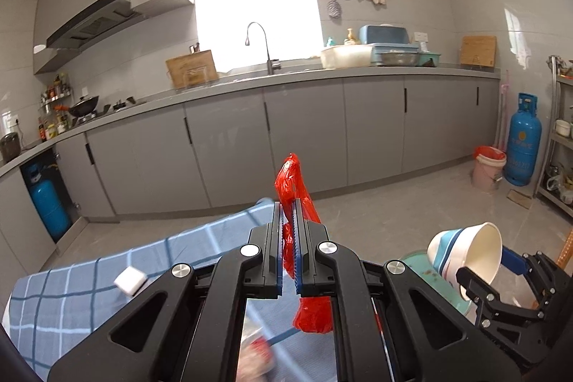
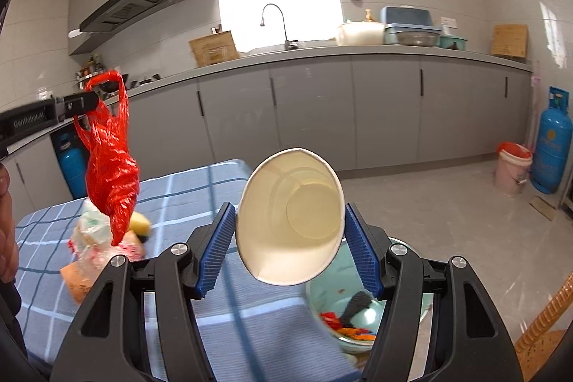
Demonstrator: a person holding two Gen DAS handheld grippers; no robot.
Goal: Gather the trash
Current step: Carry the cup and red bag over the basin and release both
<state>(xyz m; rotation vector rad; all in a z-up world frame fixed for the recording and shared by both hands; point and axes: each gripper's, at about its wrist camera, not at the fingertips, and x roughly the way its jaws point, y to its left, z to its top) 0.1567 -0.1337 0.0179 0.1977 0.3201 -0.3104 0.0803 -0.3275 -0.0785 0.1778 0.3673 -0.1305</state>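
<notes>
My left gripper (image 1: 289, 221) has its jaws pinched nearly together on a red plastic bag (image 2: 111, 163), gripped high near the handles, so the bulk hangs loose below, over the blue checked tablecloth (image 2: 179, 196). My right gripper (image 2: 290, 228) stands about half open with its blue pads (image 2: 216, 249) pressed on both sides of a white paper cup (image 2: 290, 217), held on its side with the mouth toward the camera; the rim already looks squashed out of round. Risks as I judge them: thin bag film can slide out of the narrow pinch if I swing it, and the dangling end can snag the wrapper pile (image 2: 96, 238) on the table and drag it off. The cup is soft, so more squeeze would crumple it and less would drop it into the teal bowl (image 2: 401, 281) of scraps just beneath. The lined pink bucket (image 2: 512, 172) across the floor, by the blue gas cylinder (image 2: 551, 153), looks like the bin, well apart from both items, so a long carry raises both risks.
</notes>
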